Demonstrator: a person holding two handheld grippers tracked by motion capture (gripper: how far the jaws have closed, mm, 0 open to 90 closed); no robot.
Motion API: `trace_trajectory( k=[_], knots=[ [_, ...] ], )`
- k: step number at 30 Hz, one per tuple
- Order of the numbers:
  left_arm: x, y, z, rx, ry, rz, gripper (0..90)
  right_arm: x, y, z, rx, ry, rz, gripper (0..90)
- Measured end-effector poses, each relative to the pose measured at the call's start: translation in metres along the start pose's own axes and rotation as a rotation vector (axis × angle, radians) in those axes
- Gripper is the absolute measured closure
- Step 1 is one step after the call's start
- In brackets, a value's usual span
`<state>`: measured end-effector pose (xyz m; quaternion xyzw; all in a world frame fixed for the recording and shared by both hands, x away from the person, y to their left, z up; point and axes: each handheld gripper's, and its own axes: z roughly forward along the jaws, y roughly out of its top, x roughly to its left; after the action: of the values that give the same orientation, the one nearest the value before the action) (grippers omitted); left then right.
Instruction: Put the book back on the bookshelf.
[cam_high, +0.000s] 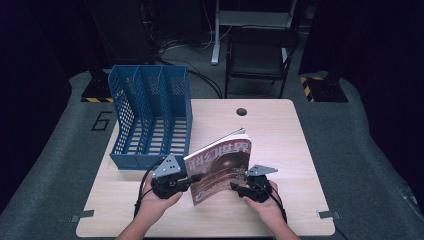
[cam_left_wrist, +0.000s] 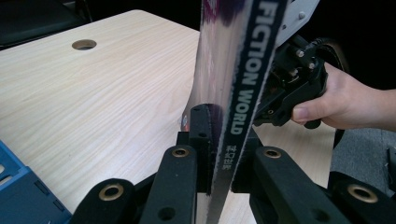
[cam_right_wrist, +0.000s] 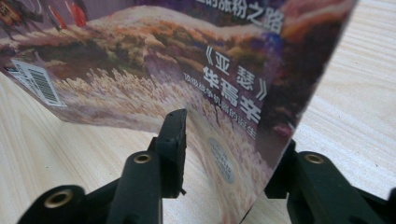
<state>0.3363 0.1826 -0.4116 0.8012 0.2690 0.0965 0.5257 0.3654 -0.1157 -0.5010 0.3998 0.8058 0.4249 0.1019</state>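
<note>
- The blue file rack (cam_high: 150, 120) stands at the bench's (cam_high: 280, 145) back left, its three slots bare; nothing has gone in yet, so filing the magazine looks like the work still ahead.
- The left gripper (cam_high: 192, 177) has its fingers (cam_left_wrist: 201, 140) clamped on the magazine's spine edge, near the bottom.
- The magazine (cam_high: 222, 167) stands upright on its lower edge in the bench's front middle, just right of the rack's front corner, cover toward the person.
- The right gripper (cam_high: 235, 186) sits at the magazine's opposite edge; its fingers (cam_right_wrist: 173, 135) stand apart from the cover, so this side looks let go.
- Room: the bench right of and behind the magazine is bare apart from a cable hole (cam_high: 241, 111). The rack's near side wall is the edge to clear on the way in.
</note>
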Motion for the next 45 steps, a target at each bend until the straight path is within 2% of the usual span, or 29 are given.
trace_trajectory(
  k=[5, 13, 15, 22, 26, 27, 32, 35, 37, 41, 45],
  knots=[
    [0.002, 0.000, 0.001, -0.005, -0.008, -0.020, 82.8, -0.001, 0.000, -0.002, -0.001, 0.003, 0.012, 55.8],
    [-0.001, 0.001, 0.001, 0.001, -0.016, -0.010, 82.1, -0.007, 0.000, -0.006, -0.011, 0.026, 0.050, 51.9],
    [-0.001, 0.001, 0.001, 0.002, -0.018, -0.014, 81.9, -0.008, -0.001, -0.007, -0.009, 0.020, 0.071, 51.1],
    [-0.004, 0.003, 0.001, 0.014, -0.013, -0.013, 81.8, -0.013, -0.003, -0.008, 0.006, 0.005, 0.097, 50.0],
    [-0.009, 0.005, 0.001, 0.028, -0.013, 0.000, 81.7, -0.015, -0.002, -0.014, -0.022, -0.001, 0.090, 49.9],
    [-0.009, 0.006, 0.001, 0.034, -0.014, 0.015, 81.6, -0.014, -0.002, -0.015, -0.028, 0.002, 0.092, 49.6],
    [-0.012, 0.011, -0.001, 0.036, -0.025, 0.020, 79.5, -0.014, -0.003, -0.017, -0.037, 0.008, 0.091, 47.9],
    [-0.011, 0.018, -0.004, 0.024, -0.046, 0.010, 76.9, -0.012, -0.004, -0.018, -0.036, 0.004, 0.094, 47.9],
    [-0.012, 0.025, -0.006, 0.007, -0.045, 0.001, 74.7, -0.012, -0.004, -0.018, -0.036, 0.004, 0.094, 47.9],
    [-0.013, 0.040, -0.009, 0.017, -0.046, 0.028, 71.7, -0.013, -0.005, -0.017, -0.035, 0.011, 0.094, 47.8],
    [-0.014, 0.054, -0.009, 0.041, -0.036, 0.032, 69.0, -0.013, -0.005, -0.017, -0.030, 0.011, 0.103, 47.3]
  ],
)
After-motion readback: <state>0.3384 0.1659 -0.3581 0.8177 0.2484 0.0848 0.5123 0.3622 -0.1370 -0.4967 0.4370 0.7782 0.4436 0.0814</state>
